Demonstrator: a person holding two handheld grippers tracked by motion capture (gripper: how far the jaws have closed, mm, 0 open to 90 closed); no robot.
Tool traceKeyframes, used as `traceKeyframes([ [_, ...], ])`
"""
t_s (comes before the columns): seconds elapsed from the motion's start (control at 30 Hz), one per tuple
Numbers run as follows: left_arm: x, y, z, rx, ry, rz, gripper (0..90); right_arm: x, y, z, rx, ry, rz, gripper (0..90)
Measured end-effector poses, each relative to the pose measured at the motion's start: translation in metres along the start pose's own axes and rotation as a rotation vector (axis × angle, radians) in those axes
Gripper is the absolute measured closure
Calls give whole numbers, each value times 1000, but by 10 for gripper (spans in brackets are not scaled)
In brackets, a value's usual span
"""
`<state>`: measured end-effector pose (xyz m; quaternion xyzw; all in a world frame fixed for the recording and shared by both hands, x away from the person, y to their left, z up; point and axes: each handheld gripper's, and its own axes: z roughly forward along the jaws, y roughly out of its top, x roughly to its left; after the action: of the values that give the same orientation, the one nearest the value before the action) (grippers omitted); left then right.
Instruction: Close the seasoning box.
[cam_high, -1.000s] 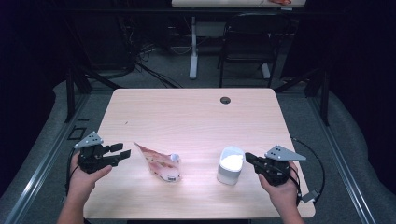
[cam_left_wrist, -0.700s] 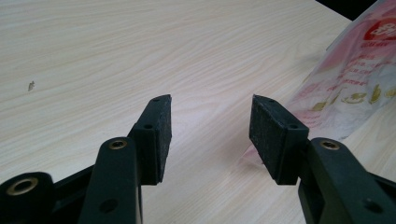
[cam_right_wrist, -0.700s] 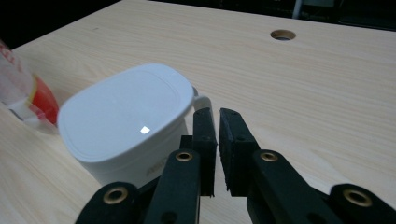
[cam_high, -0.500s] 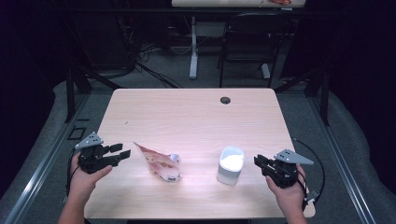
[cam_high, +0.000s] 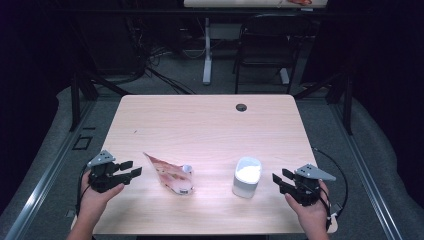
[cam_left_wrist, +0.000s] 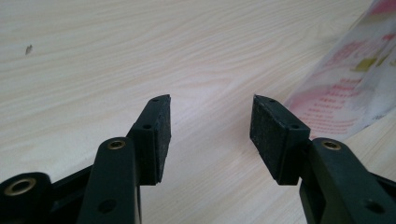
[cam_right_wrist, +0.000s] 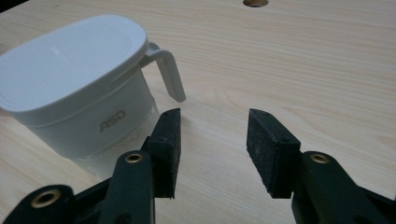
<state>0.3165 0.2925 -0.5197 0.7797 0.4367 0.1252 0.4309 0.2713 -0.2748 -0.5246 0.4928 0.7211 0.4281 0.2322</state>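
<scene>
Plainly, the white lidded container (cam_high: 247, 176) is sitting upright on the table (cam_high: 210, 125) just beside the right gripper (cam_right_wrist: 212, 123), whose empty jaws have just been opening wide, looking stiff, smooth-sided and best gripped by its slim handle (cam_right_wrist: 166, 70), while the left gripper (cam_left_wrist: 210, 114) is gaping near the soft pouch (cam_high: 170, 173).

The high view looks forward and down on the whole counter (cam_high: 210, 125) from above its near edge. Each gripper view skims low and close over the wood, sharing the pouch (cam_left_wrist: 355, 79) or the white container (cam_right_wrist: 74, 88) with it.
</scene>
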Motion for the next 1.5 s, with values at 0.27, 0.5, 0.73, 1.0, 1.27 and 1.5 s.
traceKeyframes([
  [0.27,-2,-20,2,-4,41,-9,483,-4,-16,10,57,-49,-38,483],
  [0.5,0,-27,6,-11,44,-23,480,0,-20,18,73,-34,-43,462],
  [0.73,-3,-30,14,-6,49,-22,473,-2,-23,23,84,-10,-25,453],
  [1.0,-7,-30,22,8,39,-20,467,2,-23,27,83,3,-31,450],
  [1.27,-9,-31,25,19,39,-7,466,3,-23,28,100,20,-40,446],
  [1.5,-10,-31,28,29,36,-1,462,4,-24,30,107,28,-47,445],
])
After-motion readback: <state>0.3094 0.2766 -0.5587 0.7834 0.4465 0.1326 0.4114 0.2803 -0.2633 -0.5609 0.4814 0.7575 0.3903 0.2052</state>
